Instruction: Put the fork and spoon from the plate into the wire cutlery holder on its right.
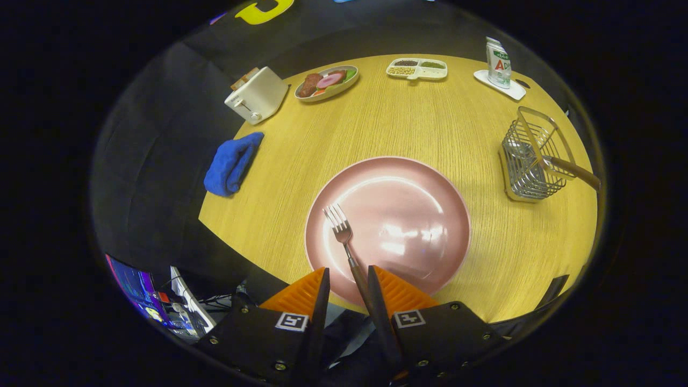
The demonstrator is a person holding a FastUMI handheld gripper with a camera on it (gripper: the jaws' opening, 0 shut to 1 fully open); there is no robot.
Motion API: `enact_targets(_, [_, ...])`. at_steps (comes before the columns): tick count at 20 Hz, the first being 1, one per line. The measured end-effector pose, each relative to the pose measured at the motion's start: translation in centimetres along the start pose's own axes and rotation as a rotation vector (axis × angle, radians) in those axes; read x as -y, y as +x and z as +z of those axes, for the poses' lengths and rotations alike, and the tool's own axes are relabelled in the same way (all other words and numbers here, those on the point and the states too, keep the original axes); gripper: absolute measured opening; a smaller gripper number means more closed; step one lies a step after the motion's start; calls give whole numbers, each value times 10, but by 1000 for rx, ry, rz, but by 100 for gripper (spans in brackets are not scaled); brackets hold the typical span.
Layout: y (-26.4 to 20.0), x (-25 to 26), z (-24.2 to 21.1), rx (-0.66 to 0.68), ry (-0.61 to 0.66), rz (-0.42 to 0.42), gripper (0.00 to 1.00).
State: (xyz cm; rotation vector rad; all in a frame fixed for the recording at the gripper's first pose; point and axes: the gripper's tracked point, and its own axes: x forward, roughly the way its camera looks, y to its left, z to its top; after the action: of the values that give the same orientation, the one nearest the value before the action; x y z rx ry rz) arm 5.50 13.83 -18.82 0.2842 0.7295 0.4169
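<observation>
The gripper [348, 279] has its two fingers parted with a clear gap between them; the slim metal fork [344, 242] has its handle running down into that gap, lying close along the inner face of the right finger, apart from the left one, so both fingers are not pressing on it. The fork's long axis runs away from the jaws, tines pointing ahead and slightly left, over the near-left part of the round pink plate [408, 215]. One fork is on the plate.

Beyond the jaws and well to the right stands the single wire cutlery holder [529, 156], tilted in this view, with one wooden-handled utensil [572, 171] already in it, handle sticking out to the right.

Ahead and left lies one folded blue cloth [232, 163] at the edge of the wooden table [408, 123]. Farther off are one white toaster [257, 94], one oval dish of food [326, 82], one divided tray [417, 68], and one carton [498, 63] on a white coaster.
</observation>
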Motion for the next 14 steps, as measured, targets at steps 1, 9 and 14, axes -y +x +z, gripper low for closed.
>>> enact_targets(1, [5, 2, -3, -12, -12, -11, 44])
enact_targets(9, [30, 16, -19, -94, -99, -66, 51])
enact_targets(14, [43, 27, -27, -141, -148, -111, 51])
